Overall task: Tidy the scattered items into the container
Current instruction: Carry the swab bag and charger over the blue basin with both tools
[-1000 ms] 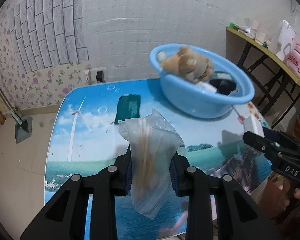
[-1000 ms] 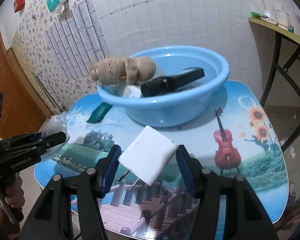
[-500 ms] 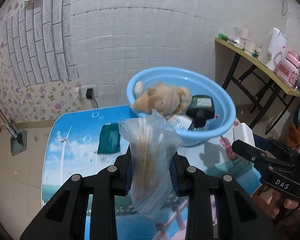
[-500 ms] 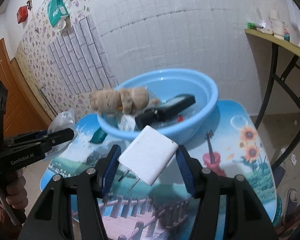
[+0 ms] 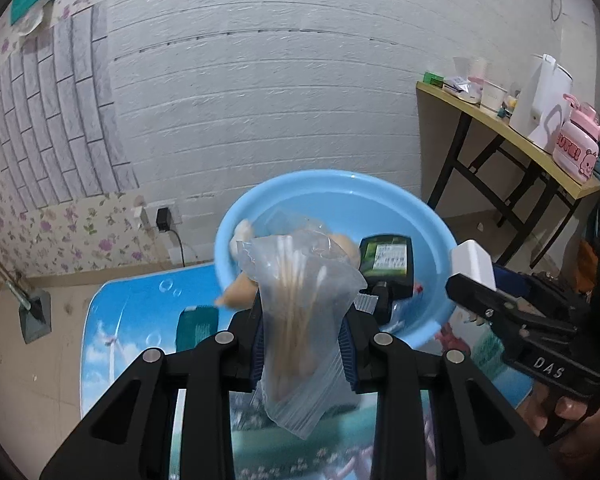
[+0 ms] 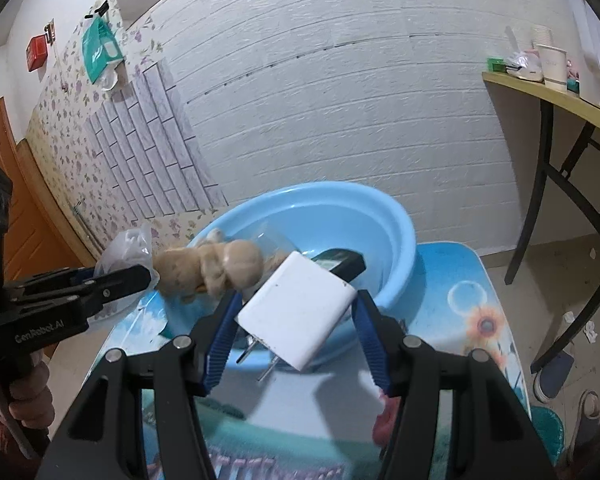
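Note:
My left gripper (image 5: 302, 344) is shut on a clear plastic bag of cotton swabs (image 5: 306, 300), held just in front of the blue basin (image 5: 336, 188). My right gripper (image 6: 296, 320) is shut on a white plug-in charger (image 6: 298, 312), prongs pointing down, near the basin (image 6: 356, 208) rim. Inside the basin lie a tan plush toy (image 6: 220, 266) and a black device with a label (image 5: 386, 258). In the left wrist view the right gripper (image 5: 474, 280) shows at the right with the charger (image 5: 472, 260). A dark green packet (image 5: 198, 326) lies on the table left of the basin.
The basin stands on a small table with a printed blue landscape top (image 6: 480, 312). A yellow side table (image 5: 500, 124) with cups and a pink bottle stands at the right. A white brick wall is behind. Shoes (image 6: 552, 374) lie on the floor at the right.
Both grippers have risen and come closer to the basin, each still holding its item. The basin now looks larger and lower in both views.

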Available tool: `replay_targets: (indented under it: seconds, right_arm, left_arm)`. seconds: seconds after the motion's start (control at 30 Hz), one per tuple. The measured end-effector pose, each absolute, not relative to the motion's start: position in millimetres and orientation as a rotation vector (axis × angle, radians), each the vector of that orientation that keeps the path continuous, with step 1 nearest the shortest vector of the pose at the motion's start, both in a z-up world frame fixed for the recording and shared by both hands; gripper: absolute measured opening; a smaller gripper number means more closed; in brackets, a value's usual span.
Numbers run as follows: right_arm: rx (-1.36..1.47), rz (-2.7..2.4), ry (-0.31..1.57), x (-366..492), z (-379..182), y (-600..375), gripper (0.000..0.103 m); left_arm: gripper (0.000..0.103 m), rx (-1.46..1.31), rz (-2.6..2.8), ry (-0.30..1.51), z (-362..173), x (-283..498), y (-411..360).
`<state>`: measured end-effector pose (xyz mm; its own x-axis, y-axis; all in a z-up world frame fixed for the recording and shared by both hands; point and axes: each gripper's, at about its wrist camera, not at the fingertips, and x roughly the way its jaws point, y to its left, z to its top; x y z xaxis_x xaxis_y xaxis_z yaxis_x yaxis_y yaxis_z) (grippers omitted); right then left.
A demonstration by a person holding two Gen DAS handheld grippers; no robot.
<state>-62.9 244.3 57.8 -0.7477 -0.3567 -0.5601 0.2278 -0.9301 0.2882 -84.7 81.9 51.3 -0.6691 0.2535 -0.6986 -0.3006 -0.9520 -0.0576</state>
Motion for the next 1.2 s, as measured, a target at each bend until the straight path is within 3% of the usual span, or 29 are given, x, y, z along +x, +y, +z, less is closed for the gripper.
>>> replay_targets:
  seconds: [0.47, 1.1, 1.17, 1.2]
  right_arm:
    - [0.942, -2.662, -0.21, -112.1, 33.4, 241.9, 0.056]
    - [0.924, -2.608, -0.142, -119.5, 24.4, 228.4, 0.057]
    - [0.92, -2.605, -0.162, -117.1, 25.4, 229.4, 0.061]
    - [0.919, -2.606, -0.166, -116.4, 25.9, 229.7, 0.069]
  left_arm:
    - [0.029, -1.074, 2.626, 0.183, 40.6, -136.5, 118.1]
    - [0.036, -1.08, 2.565, 0.139, 31.9, -142.4, 124.6]
    - [0.037, -1.079, 2.561, 0.143, 32.5, -139.5, 125.8]
    - [0.04, -1.078, 2.555, 0.142, 33.0, -138.1, 126.1]
